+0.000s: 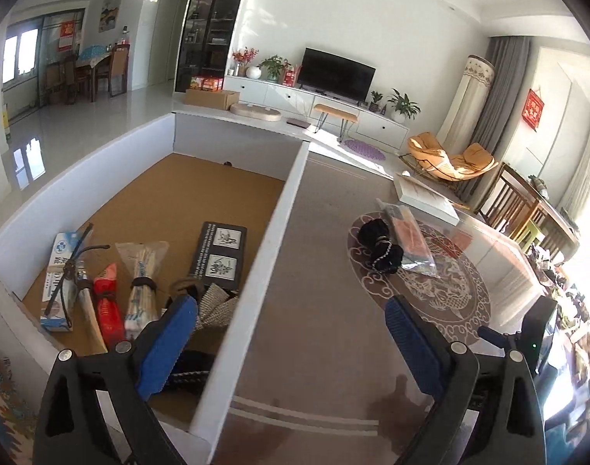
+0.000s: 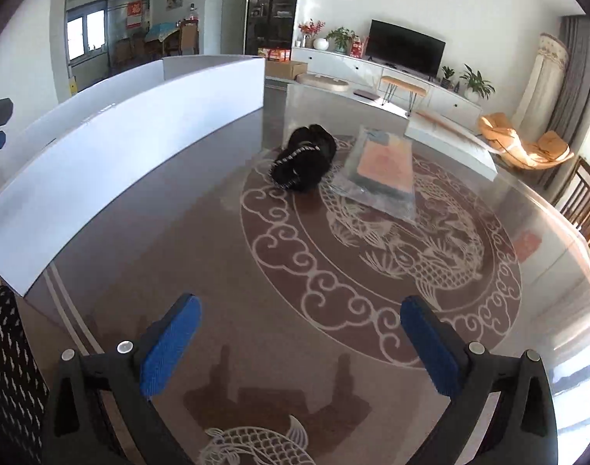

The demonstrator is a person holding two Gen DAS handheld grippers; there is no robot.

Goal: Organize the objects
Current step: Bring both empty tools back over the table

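A white box [image 1: 283, 209] with a cork floor holds several items: a blue-white carton [image 1: 56, 271], a red packet [image 1: 108, 306], a chopstick bundle [image 1: 141, 290] and a black card [image 1: 219, 255]. My left gripper [image 1: 291, 304] is open and straddles the box's right wall, with nothing between its pads. On the glass table [image 2: 256, 329] lie a black bundle with a beaded cord [image 2: 304, 162] [image 1: 380, 246] and a clear bag with pink contents [image 2: 384, 168] [image 1: 409, 240]. My right gripper [image 2: 300, 304] is open and empty, well short of both.
The box's long white wall [image 2: 120, 162] runs along the left of the table. A flat white board [image 2: 449, 139] lies at the far edge. Wooden chairs [image 1: 515, 201] stand to the right. Black-and-white patterned fabric [image 2: 8, 368] shows at the lower left.
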